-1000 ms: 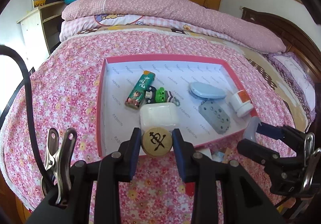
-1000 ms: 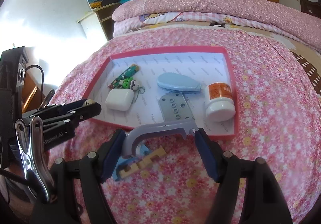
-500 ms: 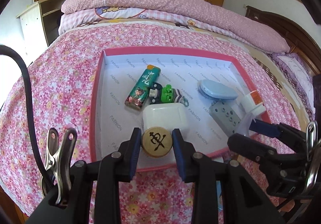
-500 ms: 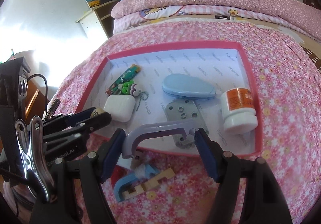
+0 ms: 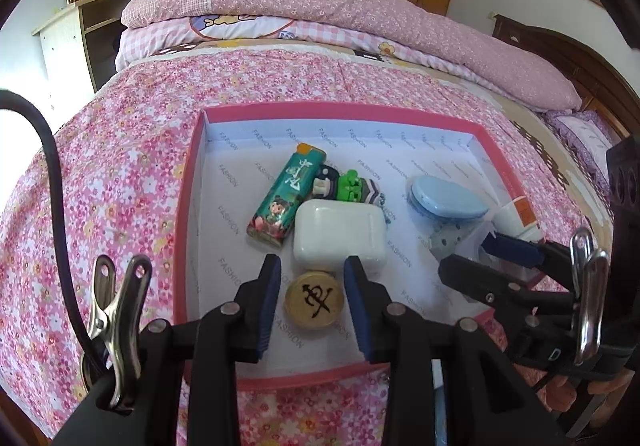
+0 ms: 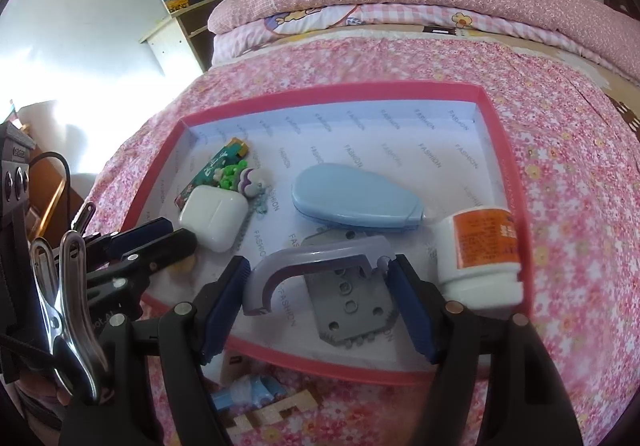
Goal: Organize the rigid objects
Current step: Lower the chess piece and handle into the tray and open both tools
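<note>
- Your left tongs (image 5: 312, 286) stand apart around the round wooden chess piece with a black character (image 5: 314, 299). It looks released, lying flat on the floor of the pink-rimmed white tray (image 5: 192, 206), just in front of the white earbud case (image 5: 339, 236).
- Centre: the green lighter (image 5: 286, 198) points its long axis away from you.
- Your right tongs (image 6: 318, 286) are clamped on the lavender plastic hook-shaped piece (image 6: 312, 266), long axis crosswise between the pads, above the grey perforated metal plate (image 6: 352, 310). It's over the tray's near edge; lower it straight down, left of the white orange-labelled bottle (image 6: 480, 254).
</note>
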Available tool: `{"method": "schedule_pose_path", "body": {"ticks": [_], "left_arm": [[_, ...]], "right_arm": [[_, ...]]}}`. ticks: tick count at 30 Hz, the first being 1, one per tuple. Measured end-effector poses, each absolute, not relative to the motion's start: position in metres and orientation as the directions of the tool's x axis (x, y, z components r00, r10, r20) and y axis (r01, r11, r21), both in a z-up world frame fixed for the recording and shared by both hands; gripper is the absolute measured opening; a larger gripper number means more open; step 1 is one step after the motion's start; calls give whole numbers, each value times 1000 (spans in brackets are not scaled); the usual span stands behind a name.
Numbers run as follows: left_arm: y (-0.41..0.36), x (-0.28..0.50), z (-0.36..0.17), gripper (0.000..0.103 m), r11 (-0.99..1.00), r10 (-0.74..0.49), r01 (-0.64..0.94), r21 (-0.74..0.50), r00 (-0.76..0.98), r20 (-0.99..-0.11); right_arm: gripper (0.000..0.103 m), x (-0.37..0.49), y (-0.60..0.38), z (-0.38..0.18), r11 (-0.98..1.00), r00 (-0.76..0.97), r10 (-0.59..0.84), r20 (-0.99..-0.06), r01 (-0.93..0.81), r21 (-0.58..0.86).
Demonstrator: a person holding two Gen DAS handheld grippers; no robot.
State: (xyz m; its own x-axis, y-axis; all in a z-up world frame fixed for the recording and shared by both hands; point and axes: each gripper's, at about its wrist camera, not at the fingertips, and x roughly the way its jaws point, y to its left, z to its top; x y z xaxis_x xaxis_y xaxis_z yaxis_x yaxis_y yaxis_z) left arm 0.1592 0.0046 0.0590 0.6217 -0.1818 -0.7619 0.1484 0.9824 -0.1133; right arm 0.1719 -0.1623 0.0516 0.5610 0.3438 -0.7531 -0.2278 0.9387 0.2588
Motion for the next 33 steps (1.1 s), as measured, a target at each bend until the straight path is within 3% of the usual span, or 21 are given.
{"method": "schedule_pose_path", "body": {"ticks": [8,14,16,33], "left_arm": [[1,161,62,35,983,-167,167,-79,625,-762],[-1,154,68,45,983,-162,168,-70,632,-758],[-1,151,69,46,984,-160,168,-67,635,-756],[3,106,79,46,979,-194,179,-102,639,-744]], "right_arm": [[73,174,-164,51,932,567,361,-740,-244,268],[75,168,-166,60,934,588,356,-726,-248,257],[80,165,-168,64,930,598,367,-713,-253,266],[81,106,-186,73,922,601,386,-700,-279,268]]}}
